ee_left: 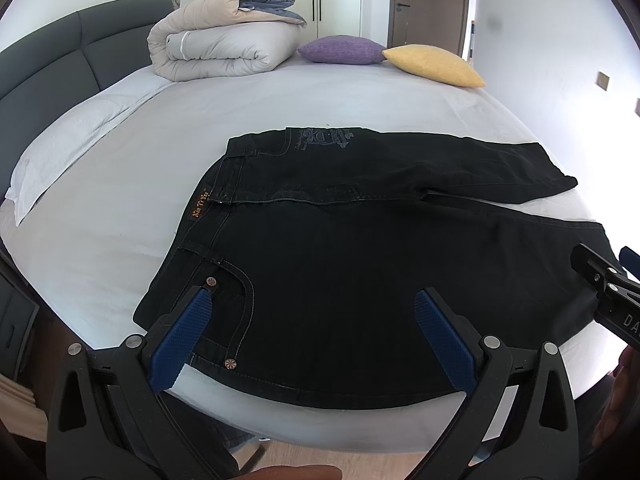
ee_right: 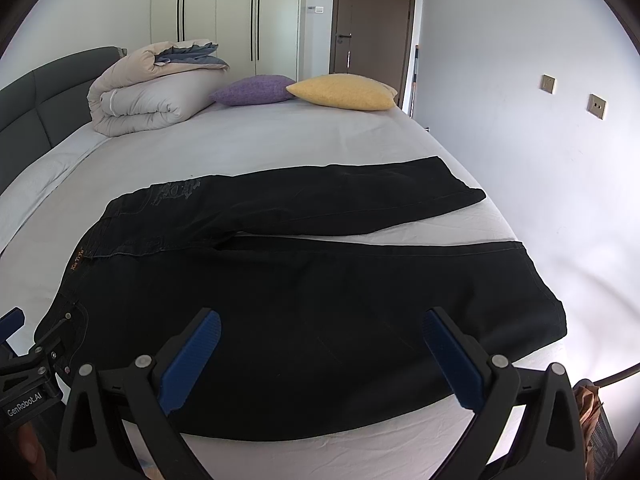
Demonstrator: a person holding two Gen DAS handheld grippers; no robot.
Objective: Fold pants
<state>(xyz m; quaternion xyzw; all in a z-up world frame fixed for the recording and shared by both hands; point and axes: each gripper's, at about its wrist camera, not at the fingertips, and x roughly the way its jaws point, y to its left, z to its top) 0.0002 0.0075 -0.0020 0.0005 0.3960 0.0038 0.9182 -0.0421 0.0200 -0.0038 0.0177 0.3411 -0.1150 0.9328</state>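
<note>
Black jeans (ee_left: 360, 248) (ee_right: 304, 292) lie flat on the white bed, waistband to the left, both legs running right with a gap between them. My left gripper (ee_left: 314, 304) hovers open over the near hip, by the front pocket with copper rivets (ee_left: 211, 281). My right gripper (ee_right: 322, 322) is open above the near leg, around the thigh. Nothing is held by either. The right gripper's tip (ee_left: 600, 276) shows at the right edge of the left wrist view. The left one's body (ee_right: 28, 376) sits at the lower left of the right wrist view.
A folded duvet (ee_left: 216, 40), a purple cushion (ee_left: 340, 49) and a yellow cushion (ee_left: 434, 65) lie at the bed's far side. A grey headboard (ee_left: 44, 60) runs along the left. The bed's near edge (ee_left: 320, 416) is just below the jeans. Wall to the right.
</note>
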